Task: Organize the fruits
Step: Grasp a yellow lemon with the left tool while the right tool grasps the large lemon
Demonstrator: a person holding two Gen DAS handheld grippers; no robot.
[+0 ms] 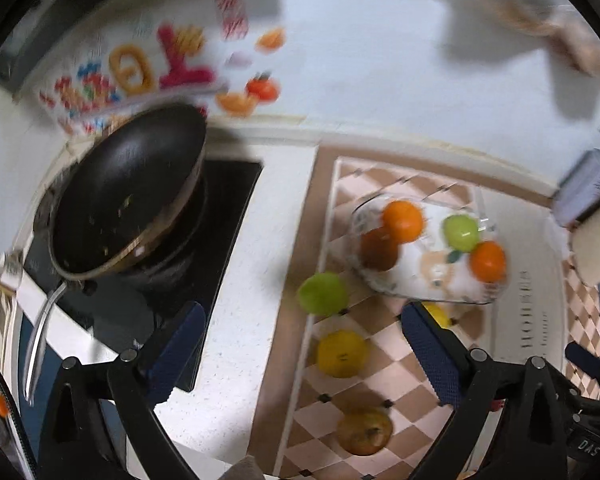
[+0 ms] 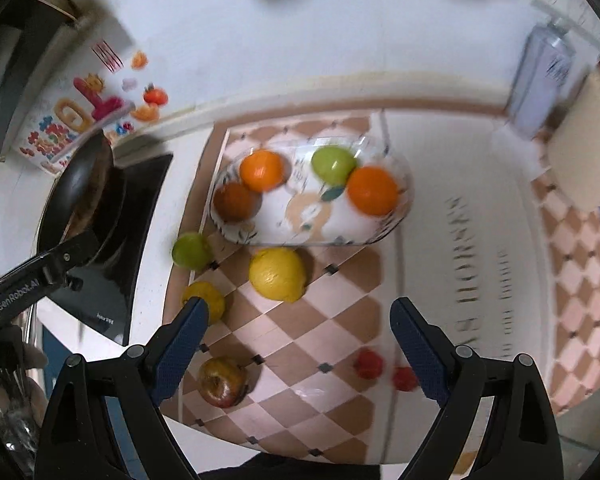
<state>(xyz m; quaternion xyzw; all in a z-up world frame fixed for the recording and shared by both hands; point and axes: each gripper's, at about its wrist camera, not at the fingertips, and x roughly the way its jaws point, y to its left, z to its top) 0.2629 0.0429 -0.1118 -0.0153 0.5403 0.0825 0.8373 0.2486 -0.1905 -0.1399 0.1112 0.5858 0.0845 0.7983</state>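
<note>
While both grippers hung spread and empty, the right gripper (image 2: 296, 344) faced the lemon (image 2: 277, 274) lying just before the bowl (image 2: 404, 196); centring its fingers around the lemon seemed wisest.

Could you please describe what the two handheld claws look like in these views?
Both claws, left and right, have black angular frames with round silver rivets and dark blue textured finger pads. White "GenRobot.AI" lettering marks the left claw's black body, seen from the right wrist view.
</note>
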